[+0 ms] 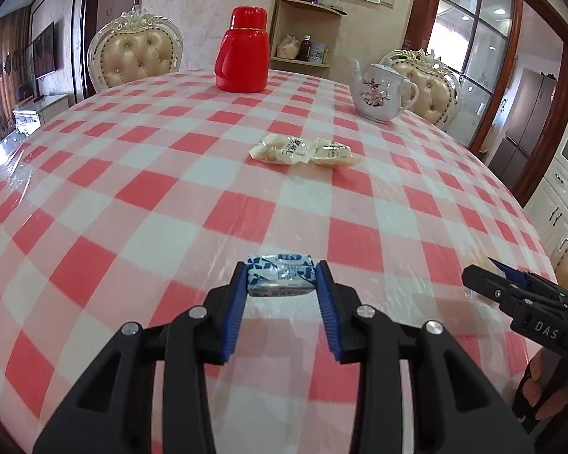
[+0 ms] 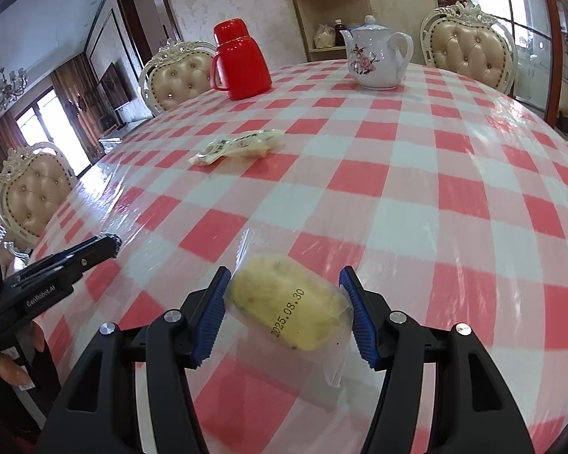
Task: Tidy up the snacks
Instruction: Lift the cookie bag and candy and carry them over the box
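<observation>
Left wrist view first: the left gripper (image 1: 281, 278) is squeezing a small blue and white snack (image 1: 280, 274). Its two blue pads (image 1: 235, 304) press on both ends of the packet, right at the fingertips. The snack hangs just over the table (image 1: 132, 196), which has a red and white checked cloth. Past the fingertips, farther out on the cloth, two pale snack packets (image 1: 303, 149) lie side by side, touching each other. Far beyond them stand a red flask (image 1: 243, 51) and, more to the right, a white teapot (image 1: 380, 90) with pink flowers. Off to the right of the fingers the right gripper (image 1: 492, 276) pokes in from the side, and you can see some fingers of the person's hand (image 1: 539, 386) under it.

Right wrist view next: the right gripper (image 2: 286, 283) has a yellow snack (image 2: 289, 306) in a clear wrapper between its blue pads (image 2: 210, 314). Both pads touch the wrapper, so it is holding the snack. A date is printed on the wrapper. Ahead of the fingers and a bit to the left lie the pale snack packets (image 2: 238, 145). Far ahead are the red flask (image 2: 240, 60) and the white teapot (image 2: 376, 58). To the left of the fingers the left gripper (image 2: 110, 246) shows from the side.
</observation>
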Tool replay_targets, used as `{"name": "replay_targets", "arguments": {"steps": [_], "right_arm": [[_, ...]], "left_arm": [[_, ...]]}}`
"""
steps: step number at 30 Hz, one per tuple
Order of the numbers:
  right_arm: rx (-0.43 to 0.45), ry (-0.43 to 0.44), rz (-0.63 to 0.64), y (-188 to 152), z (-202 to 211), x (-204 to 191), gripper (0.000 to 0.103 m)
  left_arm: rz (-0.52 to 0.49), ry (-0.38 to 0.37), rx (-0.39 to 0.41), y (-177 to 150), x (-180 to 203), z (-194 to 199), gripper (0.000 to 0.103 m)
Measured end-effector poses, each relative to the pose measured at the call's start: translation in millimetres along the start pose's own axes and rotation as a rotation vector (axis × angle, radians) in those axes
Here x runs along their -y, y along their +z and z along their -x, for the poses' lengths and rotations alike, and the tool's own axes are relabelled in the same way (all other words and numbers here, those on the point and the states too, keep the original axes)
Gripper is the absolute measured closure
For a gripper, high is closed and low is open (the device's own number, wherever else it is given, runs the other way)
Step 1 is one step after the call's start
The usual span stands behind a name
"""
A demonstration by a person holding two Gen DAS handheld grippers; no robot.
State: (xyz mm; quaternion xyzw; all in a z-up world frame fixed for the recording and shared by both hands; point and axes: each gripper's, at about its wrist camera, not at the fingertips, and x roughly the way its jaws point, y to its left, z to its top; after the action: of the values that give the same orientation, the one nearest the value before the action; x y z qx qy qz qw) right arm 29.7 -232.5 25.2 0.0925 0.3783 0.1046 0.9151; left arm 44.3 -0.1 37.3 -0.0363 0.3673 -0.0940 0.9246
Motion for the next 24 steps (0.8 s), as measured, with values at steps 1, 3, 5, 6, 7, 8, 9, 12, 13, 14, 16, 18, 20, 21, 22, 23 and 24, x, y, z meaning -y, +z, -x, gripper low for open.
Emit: {"name": "replay_targets", "arguments": {"steps": [1, 3, 5, 6, 7, 8, 9, 12, 13, 14, 16, 18, 20, 21, 22, 23, 24], "right_arm": [[0.002, 0.003, 0.002, -3.1, 2.8, -2.8, 0.045], [0.007, 0.016, -0.001, -10.0, 8.9, -8.2, 0.045], [0.009, 0.025, -0.004, -16.7, 14.5, -14.5, 0.045], [0.010, 0.028, -0.007, -19.3, 16.8, -16.3, 0.045], [0.012, 0.037, -0.011, -23.3, 20.3, -20.0, 0.045], [0.015, 0.045, -0.012, -26.4, 23.5, -23.2, 0.045], [0.019, 0.051, -0.013, -28.8, 26.2, -25.9, 0.045], [0.033, 0.085, -0.011, -40.0, 38.6, -40.0, 0.045], [0.037, 0.098, -0.008, -44.7, 42.7, -45.4, 0.045], [0.038, 0.108, -0.006, -48.7, 45.8, -49.9, 0.045], [0.033, 0.136, 0.002, -57.9, 51.0, -60.4, 0.045], [0.024, 0.152, 0.012, -64.2, 54.0, -69.6, 0.045], [0.010, 0.168, 0.033, -71.8, 56.4, -82.5, 0.045], [0.007, 0.171, 0.042, -74.5, 57.7, -87.7, 0.045], [0.003, 0.176, 0.055, -77.6, 59.4, -94.4, 0.045], [0.000, 0.182, 0.066, -80.0, 61.1, -100.6, 0.045], [-0.001, 0.187, 0.076, -82.2, 62.9, -105.7, 0.045]], "left_arm": [[-0.003, 0.002, 0.004, -3.5, 1.2, 4.2, 0.066], [-0.007, -0.001, 0.014, -10.5, 2.6, 11.9, 0.066], [-0.009, -0.002, 0.011, -19.4, 3.4, 17.4, 0.066], [-0.004, -0.008, 0.007, -24.9, 2.7, 20.9, 0.066], [0.004, -0.015, 0.009, -28.5, 1.8, 25.2, 0.066], [0.007, -0.016, 0.017, -31.8, 1.5, 30.6, 0.066], [0.005, -0.014, 0.024, -34.6, 1.7, 35.1, 0.066], [0.010, -0.020, 0.033, -43.6, 1.9, 47.6, 0.066], [0.009, -0.023, 0.037, -47.5, 2.2, 52.5, 0.066], [0.006, -0.022, 0.040, -50.3, 2.4, 56.3, 0.066], [-0.006, -0.021, 0.048, -58.6, 3.5, 66.3, 0.066], [-0.018, -0.018, 0.050, -65.6, 4.3, 74.0, 0.066], [-0.026, -0.014, 0.051, -72.7, 2.5, 83.3, 0.066], [-0.028, -0.012, 0.051, -74.8, 1.7, 87.0, 0.066], [-0.033, -0.007, 0.052, -77.6, 0.1, 92.1, 0.066], [-0.039, 0.003, 0.054, -80.4, -1.7, 97.3, 0.066], [-0.041, 0.010, 0.055, -82.4, -3.3, 101.0, 0.066]]}}
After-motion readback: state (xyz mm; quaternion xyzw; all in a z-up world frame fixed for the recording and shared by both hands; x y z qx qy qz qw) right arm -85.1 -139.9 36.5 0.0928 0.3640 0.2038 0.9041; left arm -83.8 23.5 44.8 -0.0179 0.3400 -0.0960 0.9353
